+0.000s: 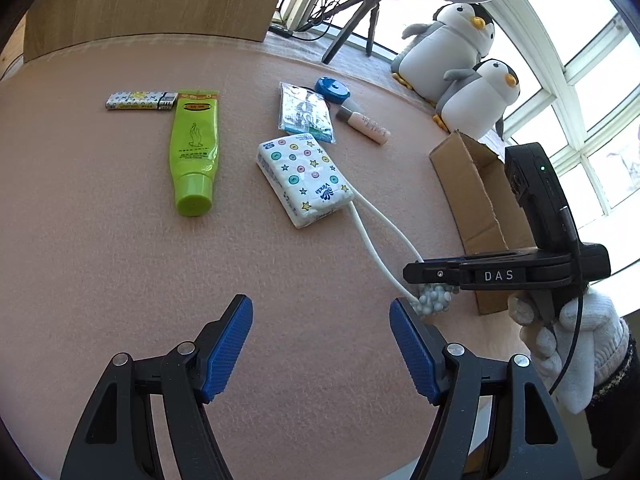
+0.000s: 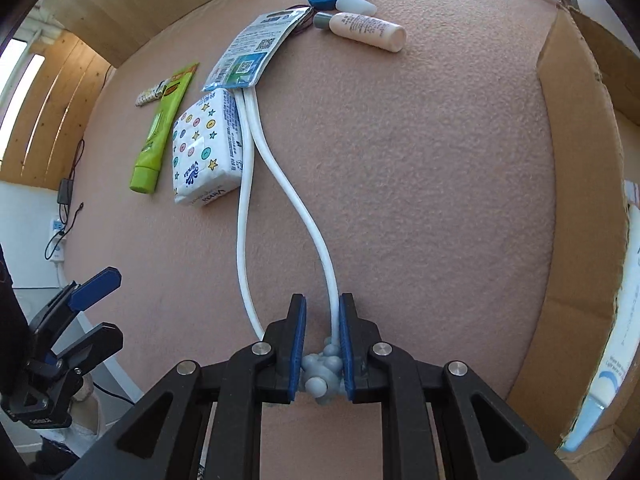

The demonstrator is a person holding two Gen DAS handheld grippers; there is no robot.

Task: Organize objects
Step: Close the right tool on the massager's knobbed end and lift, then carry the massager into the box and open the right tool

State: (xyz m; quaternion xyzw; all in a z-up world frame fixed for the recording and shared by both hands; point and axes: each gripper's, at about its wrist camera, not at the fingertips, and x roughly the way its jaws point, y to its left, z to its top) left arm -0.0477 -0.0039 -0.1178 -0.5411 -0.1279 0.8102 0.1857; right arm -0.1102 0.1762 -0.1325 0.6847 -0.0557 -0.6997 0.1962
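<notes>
Right gripper [image 2: 323, 344] clenched on the grey knobbly head [image 2: 322, 372] of a white-handled massager, whose handles [image 2: 248, 208] trail across the pink felt table [image 2: 420, 180] to beside the tissue pack [image 2: 206, 152]; left gripper [image 1: 321, 344] spread wide, holding nothing, above bare felt; cardboard box [image 2: 580, 160] open at right, one item apparently inside. Judged early: green tube [image 1: 195, 148], lighter [image 1: 140, 101], sachet [image 1: 306, 114], small bottle [image 1: 366, 124], blue disc [image 1: 332, 89] still loose.

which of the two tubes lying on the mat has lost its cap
The small beige tube: its grey neck is bare and a loose white cap lies beside it. The green tube has its cap on.
</notes>
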